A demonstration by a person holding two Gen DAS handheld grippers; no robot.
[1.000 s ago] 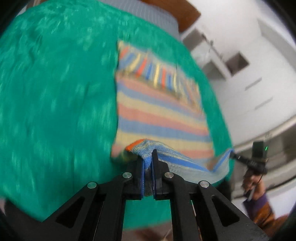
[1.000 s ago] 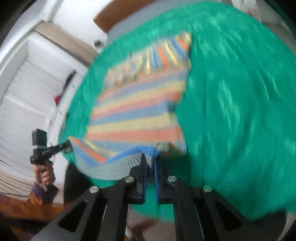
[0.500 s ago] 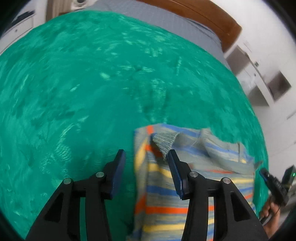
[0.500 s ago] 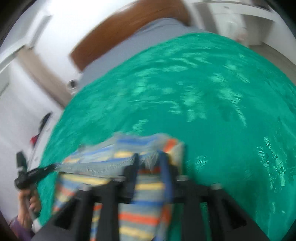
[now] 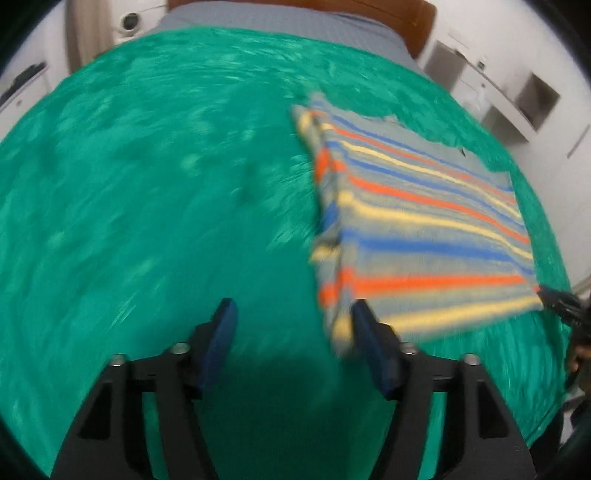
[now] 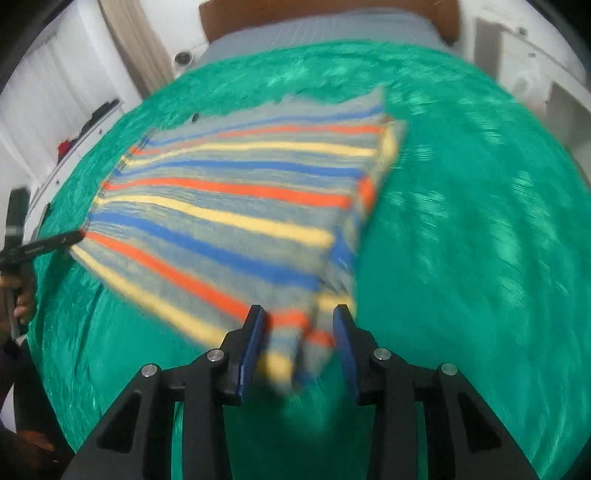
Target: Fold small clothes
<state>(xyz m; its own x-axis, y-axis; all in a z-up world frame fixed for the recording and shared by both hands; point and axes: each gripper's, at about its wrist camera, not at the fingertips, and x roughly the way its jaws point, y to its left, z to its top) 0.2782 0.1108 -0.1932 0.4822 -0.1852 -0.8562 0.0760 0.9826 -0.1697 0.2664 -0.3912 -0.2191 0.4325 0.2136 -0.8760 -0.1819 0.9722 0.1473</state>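
A small striped garment (image 5: 417,229), grey with blue, orange and yellow bands, lies folded on the green bedspread (image 5: 147,203). My left gripper (image 5: 293,325) is open and empty, with the garment's near left corner by its right finger. In the right wrist view the garment (image 6: 236,206) spreads ahead and to the left. My right gripper (image 6: 299,328) is open, with the garment's near corner lying loose between the fingers. The left gripper (image 6: 48,243) shows at the garment's left corner there.
The bed has a grey sheet and a brown headboard (image 6: 317,14) at the far end. White shelves and cupboards (image 5: 517,96) stand to the right of the bed, and white drawers (image 6: 55,110) to the left.
Both grippers carried the garment's near edge over to the far edge, opened and let go, then drew back. The garment now lies folded in half.
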